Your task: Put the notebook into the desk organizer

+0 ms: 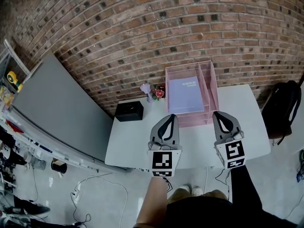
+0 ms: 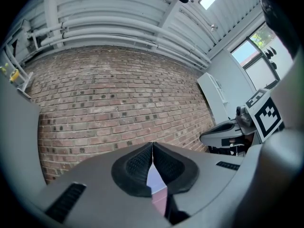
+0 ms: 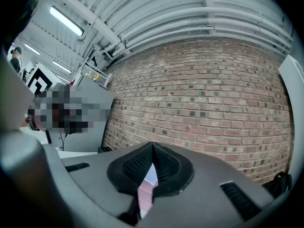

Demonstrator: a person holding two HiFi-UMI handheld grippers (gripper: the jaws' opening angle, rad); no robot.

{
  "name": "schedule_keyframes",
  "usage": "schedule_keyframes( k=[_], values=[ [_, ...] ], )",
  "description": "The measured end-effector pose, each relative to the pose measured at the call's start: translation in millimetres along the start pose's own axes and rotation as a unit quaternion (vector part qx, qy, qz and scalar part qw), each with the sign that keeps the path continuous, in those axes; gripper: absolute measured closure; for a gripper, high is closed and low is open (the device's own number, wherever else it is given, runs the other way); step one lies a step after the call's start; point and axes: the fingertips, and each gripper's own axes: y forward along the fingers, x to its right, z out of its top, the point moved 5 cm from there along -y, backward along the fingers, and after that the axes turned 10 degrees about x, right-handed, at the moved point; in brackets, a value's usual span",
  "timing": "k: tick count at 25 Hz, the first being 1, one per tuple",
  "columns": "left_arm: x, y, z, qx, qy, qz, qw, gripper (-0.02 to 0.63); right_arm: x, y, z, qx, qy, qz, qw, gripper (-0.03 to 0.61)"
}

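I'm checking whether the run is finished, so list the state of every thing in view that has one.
desk organizer: upright on the table, notebook inside.
notebook: lying flat in the top tray.
left gripper: shut, empty, apart from the desk organizer.
right gripper: shut, empty, apart from the desk organizer.
black box: resting on the table, clear of both grippers.
flower pot: upright beside the desk organizer.
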Motion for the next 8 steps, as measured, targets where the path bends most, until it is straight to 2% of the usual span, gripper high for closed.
schedule_keyframes(
  k=[8],
  values=[
    [-1.0,0.6,-4.3,0.005,-0.008,0.001,1.0,0.597,-2.6,2.2,-1.7,0.001,0.002,0.002,1.0,0.558]
  ],
)
